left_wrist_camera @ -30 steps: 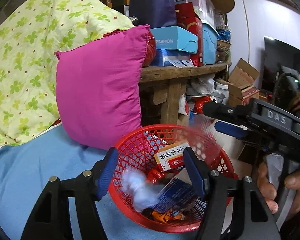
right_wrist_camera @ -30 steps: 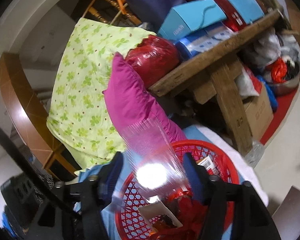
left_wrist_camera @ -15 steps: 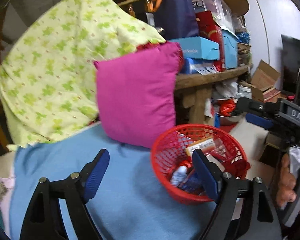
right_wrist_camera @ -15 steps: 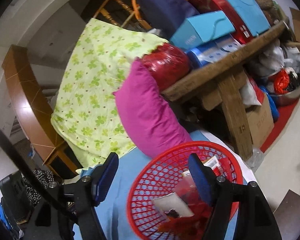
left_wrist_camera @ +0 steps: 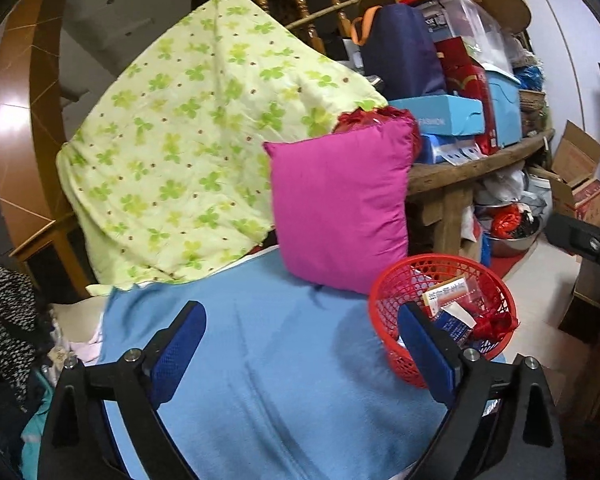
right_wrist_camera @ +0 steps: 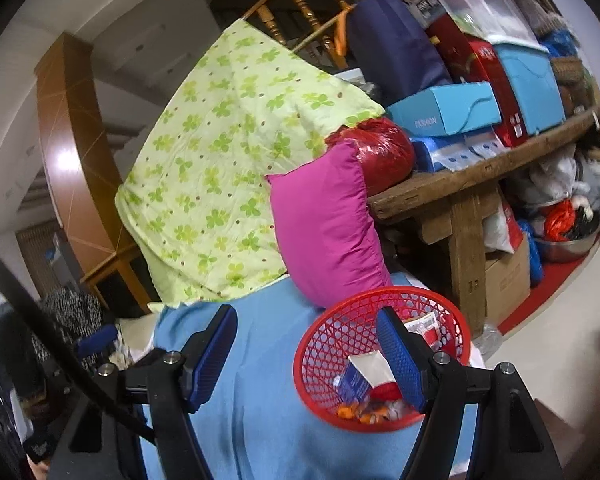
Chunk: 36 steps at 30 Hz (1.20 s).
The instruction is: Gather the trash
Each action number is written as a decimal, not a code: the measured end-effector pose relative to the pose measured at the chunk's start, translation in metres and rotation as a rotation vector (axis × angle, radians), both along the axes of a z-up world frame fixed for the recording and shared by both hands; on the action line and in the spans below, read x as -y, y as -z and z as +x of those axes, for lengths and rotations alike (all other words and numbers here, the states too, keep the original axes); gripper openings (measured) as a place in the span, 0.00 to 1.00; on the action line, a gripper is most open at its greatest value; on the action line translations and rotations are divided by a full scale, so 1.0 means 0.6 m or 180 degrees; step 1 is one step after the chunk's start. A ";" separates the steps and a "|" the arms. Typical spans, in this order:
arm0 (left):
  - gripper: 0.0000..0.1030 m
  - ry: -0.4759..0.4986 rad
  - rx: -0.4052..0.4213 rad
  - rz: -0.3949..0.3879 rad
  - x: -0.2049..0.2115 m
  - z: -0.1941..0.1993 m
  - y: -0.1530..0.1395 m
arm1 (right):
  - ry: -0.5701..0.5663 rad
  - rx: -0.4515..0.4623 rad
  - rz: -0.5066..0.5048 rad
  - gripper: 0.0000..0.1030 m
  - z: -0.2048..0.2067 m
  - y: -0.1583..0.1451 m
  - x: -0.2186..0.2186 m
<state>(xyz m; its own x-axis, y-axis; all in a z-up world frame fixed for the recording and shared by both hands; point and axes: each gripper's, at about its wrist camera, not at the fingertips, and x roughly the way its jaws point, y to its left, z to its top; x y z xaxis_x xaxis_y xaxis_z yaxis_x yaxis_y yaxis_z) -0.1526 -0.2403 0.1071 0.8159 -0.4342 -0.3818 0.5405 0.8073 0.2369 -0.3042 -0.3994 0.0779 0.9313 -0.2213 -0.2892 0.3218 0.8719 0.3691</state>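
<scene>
Red basket [left_wrist_camera: 440, 312] set on blue blanket [left_wrist_camera: 280, 380], just before pink pillow [left_wrist_camera: 340, 208]; trash packets held inside. Left tool [left_wrist_camera: 300, 344] released, nothing gripped. Right tool [right_wrist_camera: 306, 354] released likewise. Collection judged near complete.

The left gripper [left_wrist_camera: 300, 344] has black angular arms tipped with blue, fine-textured pads [left_wrist_camera: 178, 354], with silver screw heads at the joints. The right gripper [right_wrist_camera: 306, 354] looks the same build; a black cable [right_wrist_camera: 56, 340] crosses its view, origin unclear.
</scene>
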 end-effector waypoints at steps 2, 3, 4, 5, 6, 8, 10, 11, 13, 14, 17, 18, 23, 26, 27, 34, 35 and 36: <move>0.94 -0.0060 -0.0011 -0.0011 -0.010 -0.008 -0.007 | -0.0028 -0.0004 -0.0110 0.77 -0.015 -0.010 -0.018; 0.94 -0.0082 -0.0028 -0.0024 -0.017 -0.012 -0.012 | -0.0024 -0.0006 -0.0152 0.78 -0.021 -0.014 -0.024; 0.94 -0.0091 -0.0035 -0.0035 -0.021 -0.016 -0.016 | -0.0016 -0.0006 -0.0201 0.78 -0.028 -0.020 -0.032; 0.94 -0.0106 -0.0036 -0.0043 -0.025 -0.019 -0.019 | -0.0012 -0.0005 -0.0236 0.78 -0.035 -0.026 -0.039; 0.94 -0.0138 -0.0031 -0.0046 -0.030 -0.023 -0.023 | -0.0021 -0.0002 -0.0243 0.79 -0.041 -0.031 -0.046; 0.94 -0.0199 -0.0048 -0.0064 -0.037 -0.030 -0.030 | -0.0035 -0.0014 -0.0215 0.82 -0.048 -0.038 -0.055; 0.94 -0.0212 -0.0084 -0.0082 -0.046 -0.038 -0.036 | 0.0001 -0.0092 -0.0234 0.82 -0.052 -0.045 -0.069; 0.94 -0.0219 -0.0101 -0.0086 -0.049 -0.042 -0.038 | 0.0043 -0.0139 -0.0260 0.82 -0.054 -0.048 -0.077; 0.94 -0.0245 -0.0137 -0.0106 -0.056 -0.048 -0.044 | 0.0116 -0.0209 -0.0305 0.82 -0.062 -0.054 -0.092; 0.94 -0.0266 -0.0142 -0.0113 -0.060 -0.052 -0.047 | 0.0144 -0.0229 -0.0328 0.82 -0.065 -0.057 -0.098; 0.94 -0.0325 -0.0125 -0.0116 -0.068 -0.062 -0.055 | 0.0233 -0.0234 -0.0375 0.82 -0.077 -0.065 -0.113; 0.94 -0.0372 -0.0114 -0.0113 -0.071 -0.066 -0.059 | 0.0236 -0.0246 -0.0377 0.82 -0.079 -0.066 -0.115; 0.96 -0.0431 -0.0101 -0.0146 -0.086 -0.075 -0.063 | 0.0234 -0.0353 -0.0301 0.82 -0.077 -0.052 -0.130; 0.96 -0.0476 -0.0178 -0.0182 -0.092 -0.074 -0.062 | 0.0268 -0.0426 -0.0351 0.82 -0.075 -0.041 -0.137; 0.96 -0.0487 -0.0201 -0.0192 -0.095 -0.072 -0.061 | 0.0244 -0.0442 -0.0324 0.82 -0.074 -0.037 -0.138; 0.97 -0.0633 -0.0235 -0.0269 -0.116 -0.066 -0.052 | 0.0311 -0.0497 -0.0359 0.82 -0.065 -0.024 -0.144; 0.97 -0.0647 -0.0237 -0.0262 -0.118 -0.065 -0.051 | 0.0320 -0.0489 -0.0341 0.82 -0.065 -0.023 -0.143; 0.97 -0.0652 -0.0240 -0.0261 -0.120 -0.064 -0.051 | 0.0327 -0.0485 -0.0327 0.82 -0.065 -0.023 -0.142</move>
<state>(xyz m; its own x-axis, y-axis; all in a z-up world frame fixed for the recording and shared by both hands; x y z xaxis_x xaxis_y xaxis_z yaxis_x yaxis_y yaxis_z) -0.1908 -0.1685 0.1375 0.8607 -0.2945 -0.4153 0.3770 0.9169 0.1312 -0.3429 -0.3142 0.0918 0.8495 -0.3485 -0.3961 0.4564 0.8621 0.2203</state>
